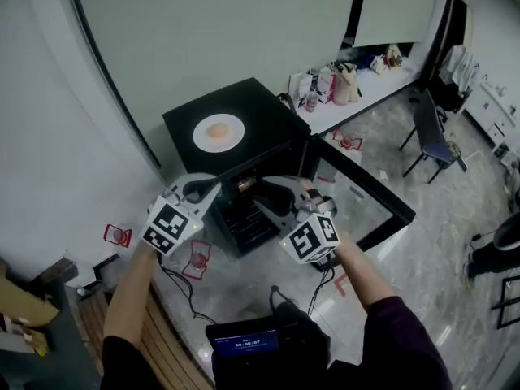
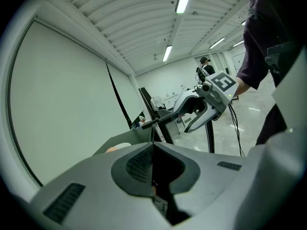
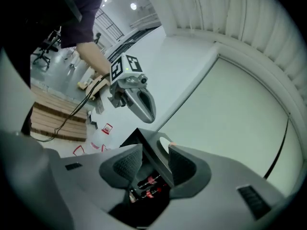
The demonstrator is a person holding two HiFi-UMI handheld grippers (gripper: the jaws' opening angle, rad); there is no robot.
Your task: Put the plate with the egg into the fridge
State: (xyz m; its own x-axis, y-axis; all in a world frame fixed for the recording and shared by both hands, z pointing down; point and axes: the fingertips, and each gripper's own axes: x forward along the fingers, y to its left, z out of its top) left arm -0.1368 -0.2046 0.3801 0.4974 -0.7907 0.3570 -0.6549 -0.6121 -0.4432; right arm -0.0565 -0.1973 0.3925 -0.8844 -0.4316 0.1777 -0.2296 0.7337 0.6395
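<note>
A white plate (image 1: 218, 132) with an orange egg (image 1: 218, 131) lies on top of a small black fridge (image 1: 268, 120) whose glass door (image 1: 366, 195) is swung open to the right. Both grippers hover in front of the open fridge, below the plate. My left gripper (image 1: 206, 188) is shut with nothing in it. My right gripper (image 1: 275, 199) is open and holds nothing. In the left gripper view the shut gripper (image 2: 152, 163) points past the plate's edge (image 2: 118, 148). In the right gripper view the gripper (image 3: 156, 164) frames the fridge corner, with the plate (image 3: 165, 143) just beyond.
Bottles (image 3: 146, 181) lie on a shelf inside the fridge. Red tape marks (image 1: 198, 258) are on the floor beside it. A white table with bags (image 1: 341, 84) stands behind the fridge, a chair (image 1: 429, 136) to the right, and a wooden bench (image 1: 162, 331) near my feet.
</note>
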